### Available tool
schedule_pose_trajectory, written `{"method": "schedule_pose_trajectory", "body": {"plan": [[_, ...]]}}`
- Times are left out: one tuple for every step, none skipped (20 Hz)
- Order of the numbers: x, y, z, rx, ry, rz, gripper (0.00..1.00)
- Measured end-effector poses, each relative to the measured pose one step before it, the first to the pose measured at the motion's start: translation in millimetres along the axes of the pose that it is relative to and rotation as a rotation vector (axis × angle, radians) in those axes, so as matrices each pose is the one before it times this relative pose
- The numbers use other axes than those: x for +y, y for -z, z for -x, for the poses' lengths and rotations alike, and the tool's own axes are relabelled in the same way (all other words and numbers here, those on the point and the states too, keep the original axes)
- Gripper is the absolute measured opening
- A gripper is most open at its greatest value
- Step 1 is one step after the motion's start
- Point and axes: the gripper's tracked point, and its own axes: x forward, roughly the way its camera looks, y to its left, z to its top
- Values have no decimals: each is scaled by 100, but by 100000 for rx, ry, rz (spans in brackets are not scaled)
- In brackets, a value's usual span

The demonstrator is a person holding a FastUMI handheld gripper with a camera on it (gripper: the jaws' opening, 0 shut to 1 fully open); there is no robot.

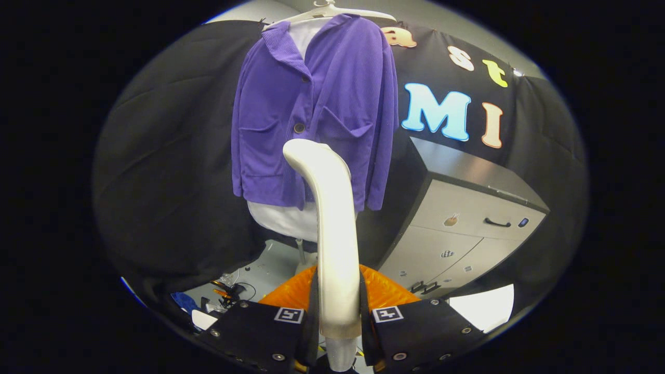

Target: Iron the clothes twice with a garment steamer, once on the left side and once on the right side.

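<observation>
With the gripper [337,311] clamped on the steamer [332,228], its head could snag the purple jacket [332,98] hanging mid-frame.

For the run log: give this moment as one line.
tongs shut on steamer | steamer upright, short of jacket | jacket on hanger

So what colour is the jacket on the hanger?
Purple, seen in the gripper view: jacket, beyond the steamer.

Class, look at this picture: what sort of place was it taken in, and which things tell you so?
Probably a staged test booth, not a home: black cloth walls, a purple jacket hung up, a grey cabinet. The gripper is shut on a steamer handle.
</observation>
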Motion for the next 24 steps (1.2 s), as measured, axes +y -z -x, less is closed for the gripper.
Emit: {"method": "schedule_pose_trajectory", "body": {"plan": [[448,-1239,214,-1984,-1640,-90,34],[535,-1163,178,-2167,-1434,482,34],[405,-1356,149,-2010,-632,696,34],[424,-1091,130,-1917,-508,681,34],[436,-1329,-33,-1777,-824,430,34],[545,-1160,-50,-1992,-927,-326,34],[443,-1486,-82,-2092,-834,-49,34],[479,-1452,-61,-2432,-517,154,34],[413,-1549,-168,-2370,-391,126,34],[368,-1372,-339,-2214,-478,100,34],[340,-1410,-309,-1590,-514,-167,34],[362,-1235,-391,-1267,-402,-332,33],[338,-1493,-467,-1884,-99,-461,33],[404,-1485,-381,-2154,184,-155,34],[363,-1555,-494,-2433,117,209,33],[456,-1327,-519,-2359,0,231,34],[402,-1357,-611,-2156,-133,308,33],[436,-1151,-686,-2421,218,147,33],[302,-1171,-658,-1815,547,23,33],[192,-1012,-845,-1841,495,-10,33],[245,-982,-852,-1725,389,-223,33],[399,-667,-613,-1333,481,49,33],[176,-663,-657,-1270,597,67,33],[401,-107,-292,-65,821,244,33]]}}
